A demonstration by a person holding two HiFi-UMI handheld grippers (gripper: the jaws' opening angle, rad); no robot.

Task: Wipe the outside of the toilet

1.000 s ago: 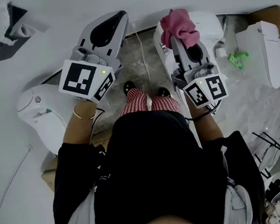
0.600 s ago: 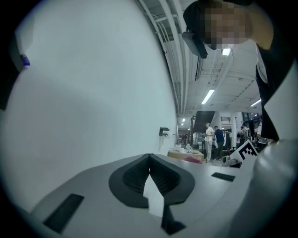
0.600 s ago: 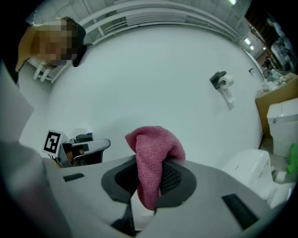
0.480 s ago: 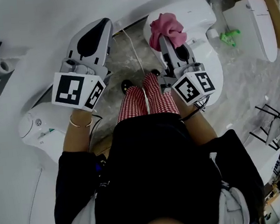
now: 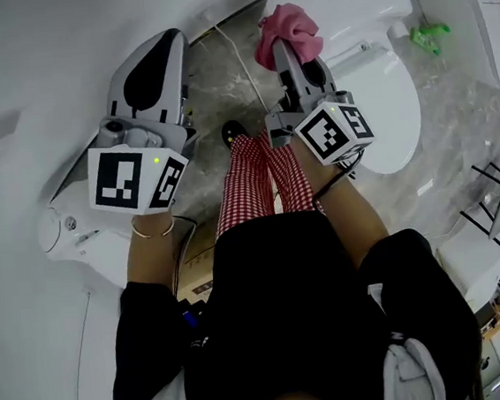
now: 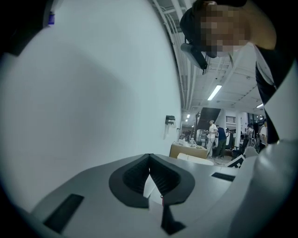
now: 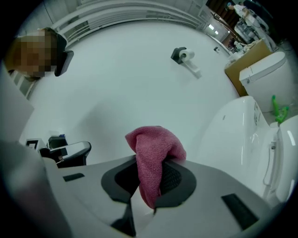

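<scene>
The white toilet (image 5: 368,58) stands at the upper right of the head view, lid down, against the white wall. My right gripper (image 5: 285,47) is shut on a pink cloth (image 5: 286,31), which bunches up past the jaw tips beside the toilet's left end. In the right gripper view the pink cloth (image 7: 156,151) hangs between the jaws of the right gripper (image 7: 151,162), and the toilet (image 7: 242,135) rises at the right. My left gripper (image 5: 167,42) is held near the wall at the left, shut with nothing in it. The left gripper (image 6: 149,159) faces bare wall.
A second white toilet (image 5: 470,12) stands at the far right with a green item (image 5: 428,36) beside it. Another white fixture (image 5: 67,232) sits low at the left. The person's legs and shoes (image 5: 234,132) stand on the marble floor (image 5: 229,81). A paper holder (image 7: 184,56) hangs on the wall.
The head view has swung, bringing more of the toilet into sight. The right gripper with the cloth now sits by the toilet's left end rather than over its top. Both grippers stay shut.
</scene>
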